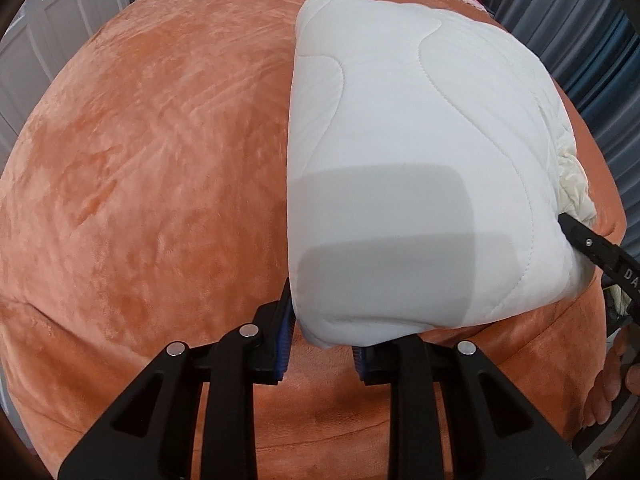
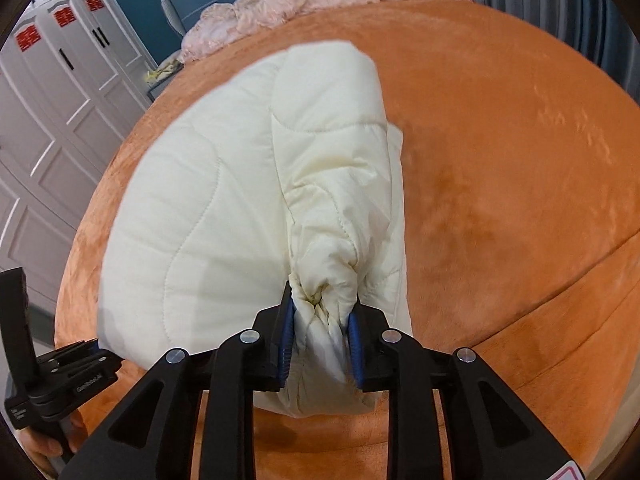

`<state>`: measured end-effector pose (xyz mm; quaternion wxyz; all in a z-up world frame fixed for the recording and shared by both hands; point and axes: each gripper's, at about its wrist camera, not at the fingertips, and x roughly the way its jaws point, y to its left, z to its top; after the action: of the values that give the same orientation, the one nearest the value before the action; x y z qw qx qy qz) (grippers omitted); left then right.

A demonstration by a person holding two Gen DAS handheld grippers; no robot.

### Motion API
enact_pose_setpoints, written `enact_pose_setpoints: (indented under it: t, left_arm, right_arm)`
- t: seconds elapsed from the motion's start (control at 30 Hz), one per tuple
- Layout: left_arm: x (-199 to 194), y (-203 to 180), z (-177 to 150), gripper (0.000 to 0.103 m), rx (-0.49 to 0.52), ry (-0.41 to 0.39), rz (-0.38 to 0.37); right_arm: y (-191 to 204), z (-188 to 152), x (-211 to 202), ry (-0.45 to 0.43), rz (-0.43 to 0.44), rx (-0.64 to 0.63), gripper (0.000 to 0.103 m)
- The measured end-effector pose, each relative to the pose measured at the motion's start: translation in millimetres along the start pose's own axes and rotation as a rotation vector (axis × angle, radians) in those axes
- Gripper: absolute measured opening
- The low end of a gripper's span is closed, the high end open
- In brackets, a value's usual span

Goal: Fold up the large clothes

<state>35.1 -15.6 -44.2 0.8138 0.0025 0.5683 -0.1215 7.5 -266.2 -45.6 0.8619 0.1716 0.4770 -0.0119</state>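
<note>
A white quilted padded garment (image 1: 420, 152) lies folded into a thick bundle on an orange plush bed (image 1: 140, 160). My left gripper (image 1: 322, 340) is at its near left corner, jaws apart, with the corner between the blue pads. My right gripper (image 2: 322, 340) is shut on a bunched, gathered edge of the garment (image 2: 240, 208) at its right side. The right gripper's black finger (image 1: 592, 248) shows in the left wrist view, touching the garment's right edge. The left gripper (image 2: 76, 364) shows at the lower left of the right wrist view.
The orange bed (image 2: 520, 160) has open surface on both sides of the garment. A pink lace cover (image 2: 280, 8) lies at the bed's far end. White wardrobe doors (image 2: 52, 120) stand to the left. Grey-blue curtains (image 1: 580, 32) hang to the right.
</note>
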Motion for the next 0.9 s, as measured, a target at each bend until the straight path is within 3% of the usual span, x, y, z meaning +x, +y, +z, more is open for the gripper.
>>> enact_pose_setpoints:
  t: [0.33,0.53,0.6,0.77,0.87,0.9]
  left_arm:
    - [11,-3,-5,0.024,0.012,0.025,0.021]
    - [-16,8,-10,0.026,0.000,0.012,-0.055]
    - [-33,15,-12,0.027,-0.012,-0.005,-0.092]
    - [-74,31,-3,0.028,-0.066,-0.119,-0.082]
    - [-84,29,17,0.045,-0.081,-0.172,-0.093]
    - [-83,26,25,0.045,-0.078,-0.177,-0.096]
  right_arm:
    - [-6,-6,27,0.027,-0.002,0.010,0.026]
    - [-21,-3,5,0.012,0.057,0.058,0.035]
    - [-27,-5,-9,-0.005,0.060,0.064,0.043]
    - [-35,-2,-48,-0.060,0.104,0.107,0.043]
    - [-35,6,-55,-0.069,0.116,0.121,0.043]
    - [-33,11,-53,-0.070,0.110,0.123,0.043]
